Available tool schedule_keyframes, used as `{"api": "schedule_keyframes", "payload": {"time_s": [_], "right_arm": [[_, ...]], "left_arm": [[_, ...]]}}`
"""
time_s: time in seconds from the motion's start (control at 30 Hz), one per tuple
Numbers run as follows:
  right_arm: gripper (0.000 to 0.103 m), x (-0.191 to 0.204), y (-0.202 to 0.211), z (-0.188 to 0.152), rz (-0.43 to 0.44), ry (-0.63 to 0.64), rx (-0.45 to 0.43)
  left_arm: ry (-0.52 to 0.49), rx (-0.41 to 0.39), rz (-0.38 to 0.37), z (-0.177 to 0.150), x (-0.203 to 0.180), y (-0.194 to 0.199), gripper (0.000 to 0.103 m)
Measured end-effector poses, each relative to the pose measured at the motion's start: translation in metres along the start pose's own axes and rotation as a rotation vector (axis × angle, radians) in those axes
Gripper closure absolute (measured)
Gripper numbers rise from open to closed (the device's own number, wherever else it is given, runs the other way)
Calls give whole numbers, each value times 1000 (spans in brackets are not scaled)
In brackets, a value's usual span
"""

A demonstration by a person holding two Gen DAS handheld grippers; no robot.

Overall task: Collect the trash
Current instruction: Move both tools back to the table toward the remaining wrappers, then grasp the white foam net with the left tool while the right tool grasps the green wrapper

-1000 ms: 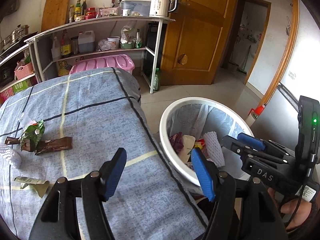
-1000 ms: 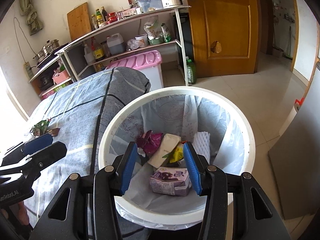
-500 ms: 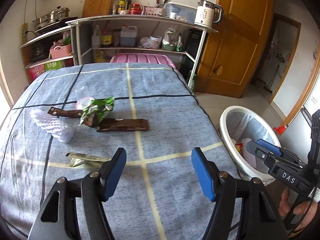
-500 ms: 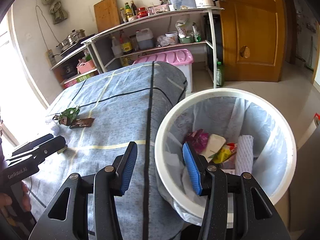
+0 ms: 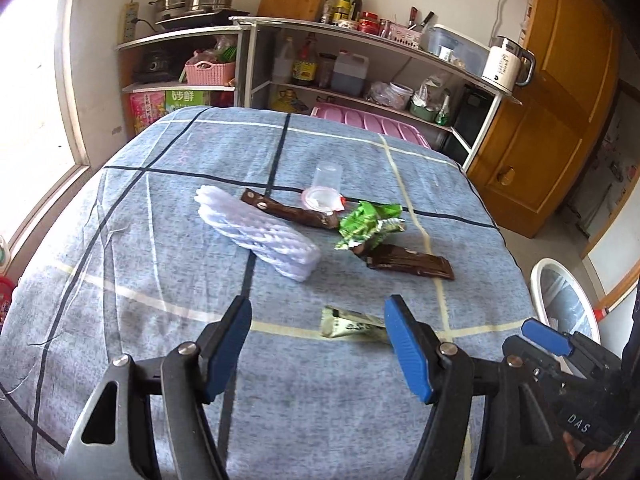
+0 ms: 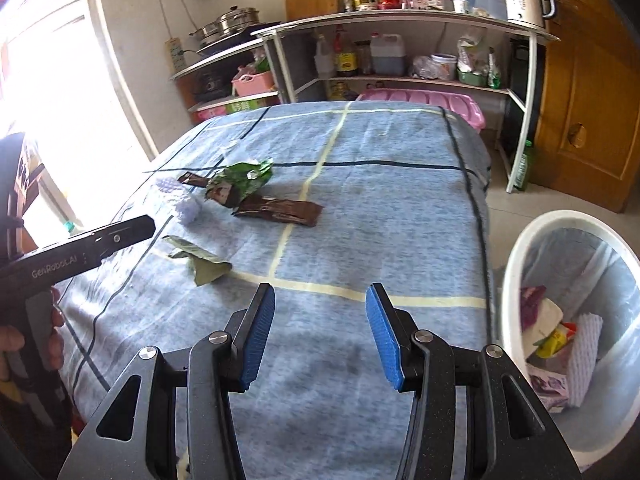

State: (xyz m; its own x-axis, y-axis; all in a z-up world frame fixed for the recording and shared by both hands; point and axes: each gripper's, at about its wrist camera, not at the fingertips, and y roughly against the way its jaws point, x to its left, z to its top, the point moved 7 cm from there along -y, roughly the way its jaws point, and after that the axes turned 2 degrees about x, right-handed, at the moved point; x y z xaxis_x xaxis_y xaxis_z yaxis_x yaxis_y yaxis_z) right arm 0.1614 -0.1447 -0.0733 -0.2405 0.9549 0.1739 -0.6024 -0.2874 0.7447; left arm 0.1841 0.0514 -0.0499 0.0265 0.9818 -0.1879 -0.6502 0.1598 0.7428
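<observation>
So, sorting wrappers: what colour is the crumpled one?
Green crumpled wrapper, clearest in the left wrist view.

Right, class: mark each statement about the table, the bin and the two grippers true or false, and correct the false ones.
1. Both grippers are empty. True: nothing sits between the left gripper's or the right gripper's fingers.
2. The bin is empty. False: it already holds several pieces of trash.
3. A green wrapper lies on the table. True.
4. The white foam sleeve stands upright. False: it lies flat.
5. The clear cup is in the bin. False: it is on the table.
</observation>
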Motion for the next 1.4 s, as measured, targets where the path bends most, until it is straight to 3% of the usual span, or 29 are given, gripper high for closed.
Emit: {"api": "schedule_keyframes", "payload": {"time_s": [0.27, 0.57, 0.9, 1.03, 1.2, 1.4], "right_arm": [[51, 57, -28, 11, 72, 154, 11], [48, 94, -63, 12, 132, 253, 78], [48, 88, -78, 15, 112, 246, 119], [65, 86, -77, 15, 118, 234, 120], [69, 81, -73, 14, 118, 211, 115], [69, 70, -66, 12, 109, 173, 103]], "left_arm": [[52, 17, 10, 16, 35, -13, 32], [100, 38, -30, 28, 42, -30, 29], [153, 71, -24, 43, 49, -57, 29], [138, 90, -11, 44, 46, -67, 29], [149, 128, -2, 40, 44, -80, 29], [129, 111, 35, 39, 42, -82, 29]]}}
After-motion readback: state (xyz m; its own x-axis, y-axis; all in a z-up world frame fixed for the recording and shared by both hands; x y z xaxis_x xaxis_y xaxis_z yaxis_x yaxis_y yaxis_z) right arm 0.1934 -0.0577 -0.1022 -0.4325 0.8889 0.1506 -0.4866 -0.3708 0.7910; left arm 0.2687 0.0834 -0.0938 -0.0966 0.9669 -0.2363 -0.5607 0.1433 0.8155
